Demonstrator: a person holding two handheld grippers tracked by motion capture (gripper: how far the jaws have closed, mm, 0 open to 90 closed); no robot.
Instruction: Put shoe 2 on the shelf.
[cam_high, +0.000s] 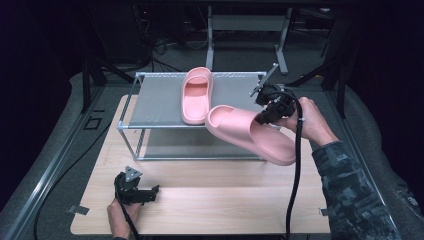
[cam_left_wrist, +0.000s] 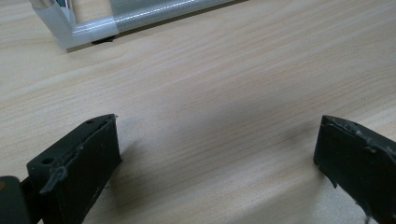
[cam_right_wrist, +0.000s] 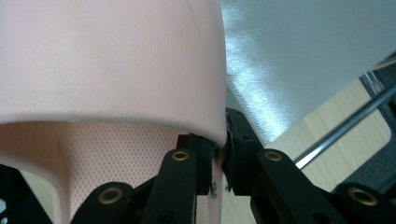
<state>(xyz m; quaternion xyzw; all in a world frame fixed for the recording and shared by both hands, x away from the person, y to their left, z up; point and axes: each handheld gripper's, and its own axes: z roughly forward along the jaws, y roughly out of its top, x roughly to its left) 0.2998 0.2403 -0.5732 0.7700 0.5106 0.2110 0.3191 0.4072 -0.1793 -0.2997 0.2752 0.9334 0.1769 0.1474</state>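
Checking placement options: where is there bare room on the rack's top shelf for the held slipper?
The grey shelf is bare left of the resting slipper, out to the frame's left rail. To its right, the held slipper and the right gripper, jaws shut on it, crowd the space.

— Surroundings?
— Dark room. Grey carpeted floor (cam_high: 60, 130), black cables (cam_high: 165, 50) trailing behind.
— Furniture?
— Light wooden table (cam_high: 210, 200); grey metal-legged stand (cam_high: 247, 25) at the rear.
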